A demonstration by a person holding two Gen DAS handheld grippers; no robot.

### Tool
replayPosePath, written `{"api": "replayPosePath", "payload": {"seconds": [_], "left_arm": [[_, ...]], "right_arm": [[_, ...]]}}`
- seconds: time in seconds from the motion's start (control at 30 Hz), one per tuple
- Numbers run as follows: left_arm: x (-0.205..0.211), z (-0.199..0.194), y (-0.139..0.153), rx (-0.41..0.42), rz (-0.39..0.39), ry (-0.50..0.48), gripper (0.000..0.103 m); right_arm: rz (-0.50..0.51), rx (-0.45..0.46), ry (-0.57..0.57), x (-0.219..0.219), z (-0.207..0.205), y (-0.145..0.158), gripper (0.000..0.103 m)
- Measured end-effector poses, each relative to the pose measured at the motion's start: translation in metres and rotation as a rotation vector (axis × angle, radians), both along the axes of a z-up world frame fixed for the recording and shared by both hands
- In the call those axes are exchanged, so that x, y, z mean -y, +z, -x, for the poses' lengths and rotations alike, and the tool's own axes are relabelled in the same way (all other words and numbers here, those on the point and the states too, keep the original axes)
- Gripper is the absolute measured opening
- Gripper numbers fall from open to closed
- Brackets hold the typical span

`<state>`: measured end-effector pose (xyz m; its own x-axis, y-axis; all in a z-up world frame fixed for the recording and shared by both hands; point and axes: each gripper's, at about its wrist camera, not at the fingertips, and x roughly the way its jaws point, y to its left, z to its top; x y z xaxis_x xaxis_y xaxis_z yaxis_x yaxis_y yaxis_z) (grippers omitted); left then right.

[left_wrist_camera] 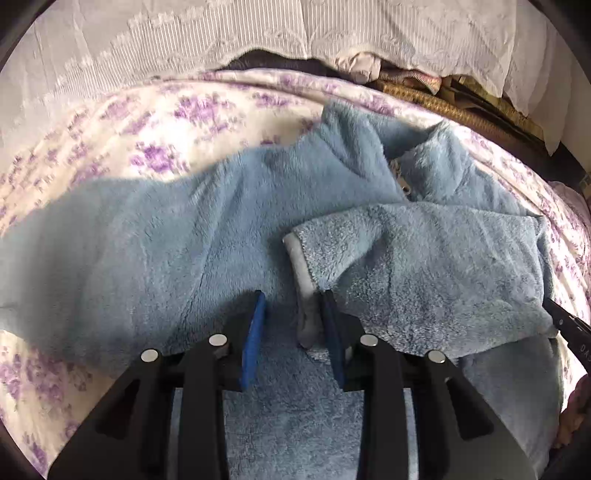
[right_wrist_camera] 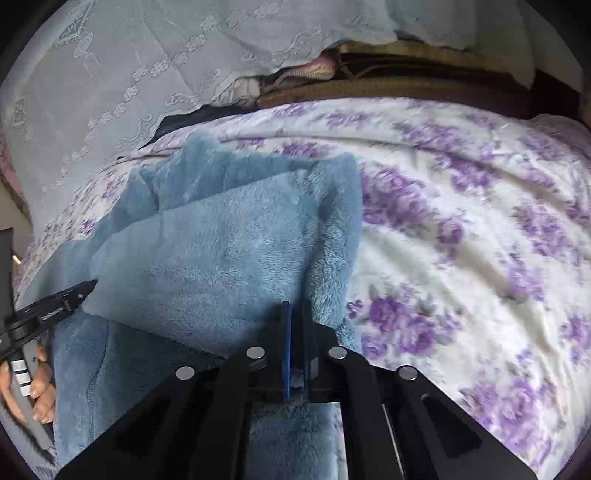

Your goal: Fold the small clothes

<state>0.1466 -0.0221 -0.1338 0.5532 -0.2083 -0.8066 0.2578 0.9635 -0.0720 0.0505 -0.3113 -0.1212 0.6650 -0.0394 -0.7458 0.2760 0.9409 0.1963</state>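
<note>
The left gripper [left_wrist_camera: 291, 317] hangs low over a blue fleece jacket [left_wrist_camera: 166, 236] spread on a purple-flowered bedspread [left_wrist_camera: 122, 122] — its blue-padded jaws stand apart. A sleeve [left_wrist_camera: 424, 266] is folded across the jacket toward three o'clock, its pale cuff [left_wrist_camera: 301, 273] touching the right-hand pad. At three o'clock the right gripper's tip [left_wrist_camera: 565, 317] meets the sleeve's far edge — a white lace cloth [left_wrist_camera: 184, 33] hangs at twelve.

Both grippers low, angled forward.
Left gripper [left_wrist_camera: 293, 317]: jaws parted, blue pads apart. Right gripper [right_wrist_camera: 295, 314]: jaws pressed near-together. Bare fingers [right_wrist_camera: 40, 391] of left hand wrap its handle.
</note>
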Motion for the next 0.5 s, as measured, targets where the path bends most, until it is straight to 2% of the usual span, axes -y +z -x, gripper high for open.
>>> {"api": "replayPosePath", "payload": {"seconds": [0.03,0.1,0.17,0.2,0.27,0.3,0.33,0.4,0.5], "left_arm": [[-0.004,0.002,0.003,0.004,0.027,0.001,0.030],[-0.015,0.002,0.005,-0.023,0.097,0.012,0.030],[-0.020,-0.002,0.004,-0.060,0.136,0.015,0.034],[-0.023,-0.004,0.002,-0.078,0.150,0.015,0.034],[-0.032,-0.004,0.001,-0.101,0.189,0.027,0.036],[-0.036,-0.001,0.003,-0.106,0.204,0.040,0.036],[-0.045,0.002,0.009,-0.108,0.231,0.059,0.035],[-0.056,0.009,0.018,-0.085,0.243,0.085,0.036],[-0.079,0.017,0.029,-0.033,0.193,0.145,0.045]], "right_arm": [[0.006,0.027,-0.010,-0.003,0.004,0.006,0.008],[0.028,0.085,0.013,-0.010,0.015,0.019,0.010],[0.040,0.090,0.029,-0.015,0.018,0.018,0.022],[0.036,0.048,0.047,-0.016,0.012,0.009,0.033],[0.006,-0.009,0.078,-0.016,-0.005,-0.007,0.032],[-0.015,0.012,0.055,-0.012,0.000,-0.001,0.031],[-0.018,0.041,0.035,-0.011,0.007,0.011,0.034],[-0.023,0.122,0.048,-0.018,0.012,0.035,0.038],[-0.020,0.135,0.124,-0.047,-0.002,0.053,0.062]]}}
